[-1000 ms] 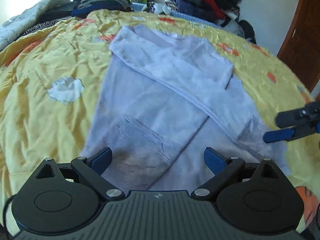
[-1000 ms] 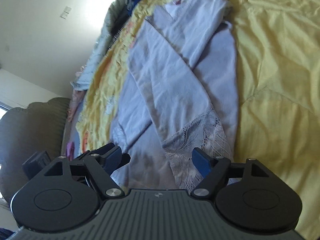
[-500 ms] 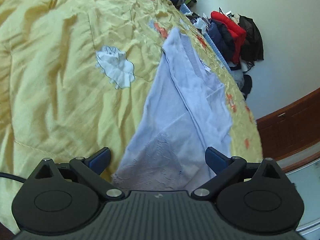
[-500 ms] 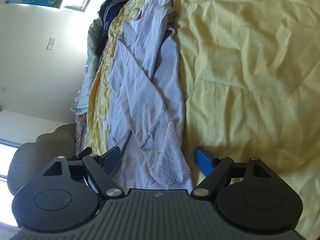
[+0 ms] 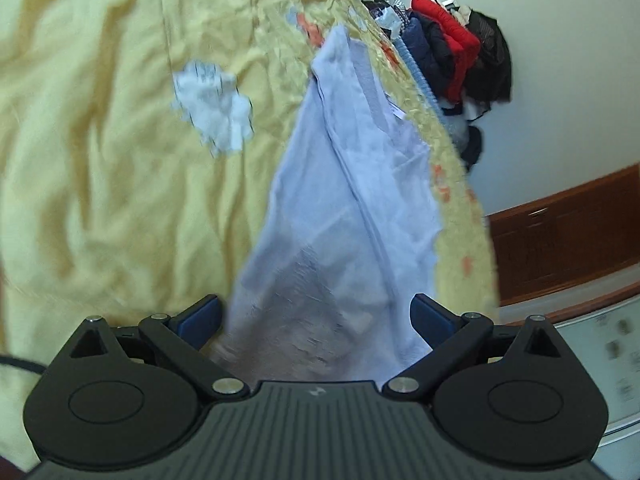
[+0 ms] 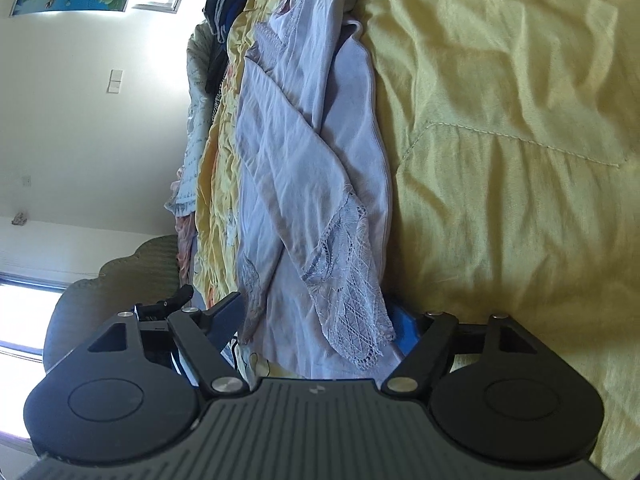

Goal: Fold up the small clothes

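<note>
A pale lilac top with lace cuffs (image 5: 348, 200) lies flat on the yellow quilt (image 5: 100, 160), sleeves folded across its body. My left gripper (image 5: 316, 316) is open, its jaws on either side of the hem at the near left corner. My right gripper (image 6: 320, 316) is open around the near right edge, where a lace cuff (image 6: 352, 300) hangs over the top (image 6: 288, 152). The cloth lies between both pairs of fingers, with no squeeze visible.
A pile of dark and red clothes (image 5: 452, 52) sits at the far end of the bed by the wall. A wooden cabinet (image 5: 568, 248) stands right of the bed. A headboard (image 6: 120, 288) and window are at the left in the right wrist view.
Both grippers have tilted sideways and dropped low to the near hem of the top, one at each corner. Both stayed open.
</note>
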`<state>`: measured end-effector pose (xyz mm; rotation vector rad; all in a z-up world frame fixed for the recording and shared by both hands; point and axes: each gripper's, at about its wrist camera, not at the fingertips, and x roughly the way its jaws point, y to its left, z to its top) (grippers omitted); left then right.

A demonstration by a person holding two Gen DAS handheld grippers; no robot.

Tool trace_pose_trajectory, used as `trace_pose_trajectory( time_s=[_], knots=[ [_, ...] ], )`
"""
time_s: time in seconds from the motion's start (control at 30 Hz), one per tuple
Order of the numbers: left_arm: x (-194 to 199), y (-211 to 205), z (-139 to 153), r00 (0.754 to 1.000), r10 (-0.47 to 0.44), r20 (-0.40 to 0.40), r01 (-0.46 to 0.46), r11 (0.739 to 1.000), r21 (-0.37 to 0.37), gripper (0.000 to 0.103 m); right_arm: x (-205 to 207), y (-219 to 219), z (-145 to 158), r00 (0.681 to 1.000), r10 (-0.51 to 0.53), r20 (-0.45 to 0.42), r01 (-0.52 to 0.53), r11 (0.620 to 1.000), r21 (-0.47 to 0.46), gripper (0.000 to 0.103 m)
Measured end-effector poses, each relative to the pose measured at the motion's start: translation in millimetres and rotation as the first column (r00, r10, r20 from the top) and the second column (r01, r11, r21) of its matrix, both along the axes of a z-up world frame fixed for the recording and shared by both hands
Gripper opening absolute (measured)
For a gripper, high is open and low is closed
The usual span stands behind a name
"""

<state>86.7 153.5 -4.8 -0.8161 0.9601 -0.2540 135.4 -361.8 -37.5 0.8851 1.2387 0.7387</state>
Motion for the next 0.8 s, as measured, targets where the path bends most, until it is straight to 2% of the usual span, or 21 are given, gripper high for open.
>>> trace_pose_trajectory(
  time_s=[0.03, 0.07, 0.2, 0.4, 0.5, 0.6, 0.63, 0.73, 0.8],
  knots=[
    [2.0, -1.5, 3.7, 1.000, -0.010, -0.006, 0.010, 0.998, 0.054, 0.101, -0.9, -0.3, 0.0, 1.000, 0.000, 0.004, 0.000, 1.000, -0.001, 0.080],
    [3.8, -2.4, 4.5, 0.999, -0.027, -0.017, 0.028, 0.997, 0.071, 0.101, -1.4, -0.1, -0.2, 1.000, 0.001, 0.008, -0.001, 1.000, -0.003, 0.080],
    [11.3, -5.9, 5.0, 0.995, -0.087, -0.055, 0.091, 0.992, 0.083, 0.101, 0.5, 1.9, 0.3, 1.000, 0.006, 0.006, -0.006, 1.000, -0.005, 0.081],
    [23.0, -14.1, -4.4, 0.981, -0.169, -0.092, 0.164, 0.985, -0.061, 0.101, 1.3, 1.6, -0.6, 1.000, 0.001, 0.004, -0.001, 1.000, 0.002, 0.081],
    [23.2, -20.0, -6.1, 0.980, -0.179, -0.087, 0.174, 0.983, -0.063, 0.101, -0.4, 1.2, -2.4, 1.000, -0.001, -0.003, 0.001, 1.000, 0.018, 0.082],
    [20.9, -17.8, -6.5, 0.981, -0.178, -0.080, 0.173, 0.983, -0.061, 0.099, -4.0, 1.4, -4.7, 1.000, 0.011, -0.005, -0.011, 1.000, 0.016, 0.074],
    [18.7, -15.9, -5.5, 0.980, -0.181, -0.080, 0.178, 0.983, -0.049, 0.096, -4.9, 1.2, -5.5, 1.000, 0.013, -0.006, -0.013, 1.000, 0.012, 0.073],
    [16.0, -14.2, -2.6, 0.979, -0.185, -0.090, 0.186, 0.983, -0.003, 0.078, -8.7, 0.6, -7.7, 1.000, 0.019, -0.015, -0.019, 1.000, 0.020, 0.071],
    [15.0, -12.7, -2.3, 0.978, -0.180, -0.103, 0.183, 0.983, 0.026, 0.051, -9.7, 2.4, -7.0, 1.000, 0.026, -0.014, -0.025, 0.999, 0.022, 0.070]
  ],
)
